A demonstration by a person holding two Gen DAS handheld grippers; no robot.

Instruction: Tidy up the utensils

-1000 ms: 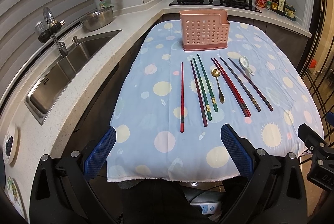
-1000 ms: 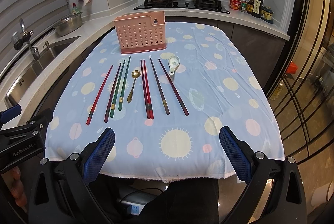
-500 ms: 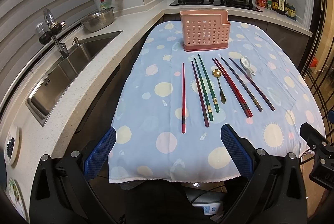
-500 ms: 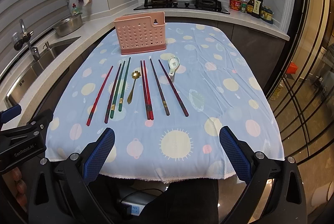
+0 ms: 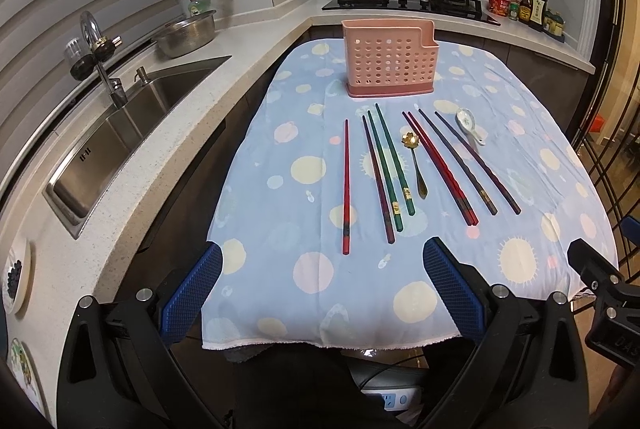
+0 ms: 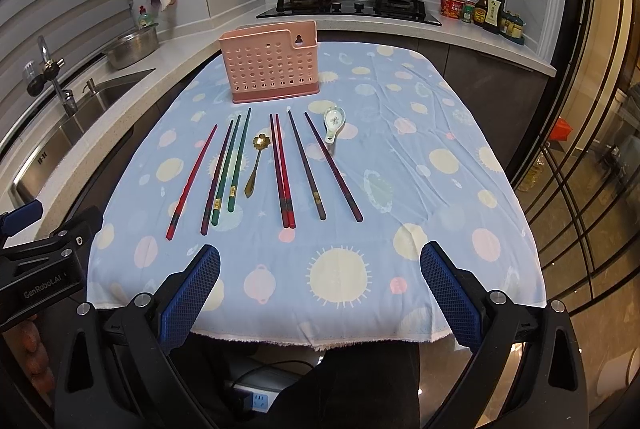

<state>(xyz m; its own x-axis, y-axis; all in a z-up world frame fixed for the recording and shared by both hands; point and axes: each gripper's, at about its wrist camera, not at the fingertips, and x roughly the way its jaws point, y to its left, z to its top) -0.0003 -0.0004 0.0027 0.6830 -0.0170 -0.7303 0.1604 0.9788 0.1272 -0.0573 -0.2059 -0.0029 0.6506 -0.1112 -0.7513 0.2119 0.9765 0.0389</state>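
Kitchen table with spotted blue cloth point(image 5: 304, 293) lay ahead. My left gripper point(image 5: 322, 295) and right gripper point(image 6: 320, 293) hung wide apart, holding nothing, near its front edge. Chopsticks point(image 5: 438, 171), gold spoon point(image 5: 414, 159) and ceramic spoon point(image 6: 333, 123) lay flat before the pink holder point(image 5: 390, 65).

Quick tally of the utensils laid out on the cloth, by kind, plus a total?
Chopsticks: 8 (4 red or maroon, 2 green, 2 dark purple-brown)
Gold metal flower-bowl spoon: 1
White ceramic soup spoon: 1
Total: 10, none yet in the pink perforated plastic holder.
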